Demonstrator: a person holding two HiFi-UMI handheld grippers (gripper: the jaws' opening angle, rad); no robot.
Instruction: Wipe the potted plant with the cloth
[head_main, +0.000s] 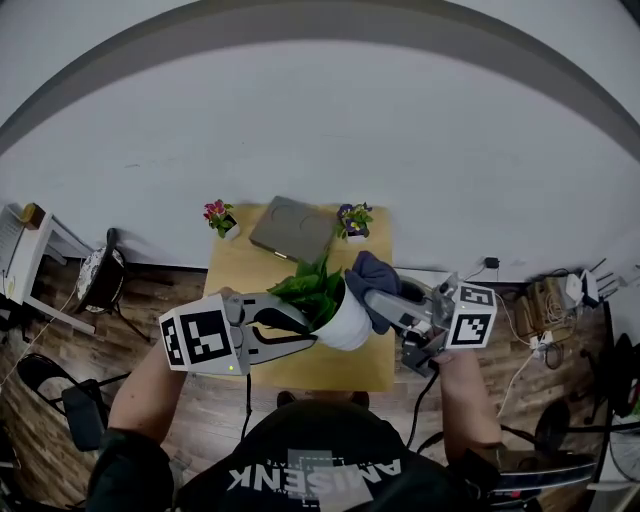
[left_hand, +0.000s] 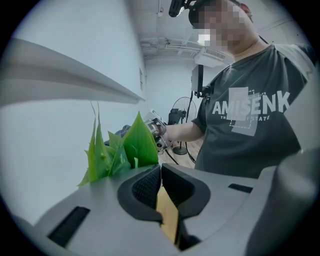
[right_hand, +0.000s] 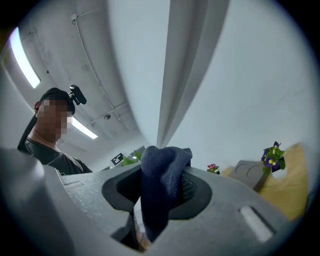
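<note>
Our right gripper (head_main: 378, 300) clamps the dark blue woven cloth (head_main: 368, 270) just right of the white round pot (head_main: 352, 325) of green leaves (head_main: 315, 288). Our left gripper (head_main: 310, 334), jaws together and empty, sits at the pot's left. We should stroke leaves gently, base to tip.

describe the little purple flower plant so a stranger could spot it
On the wooden table, look along the far edge by the white wall. The purple-flowered plant stands at the far right corner, beside the flat grey board; the plant at the far left corner has pink flowers.
</note>
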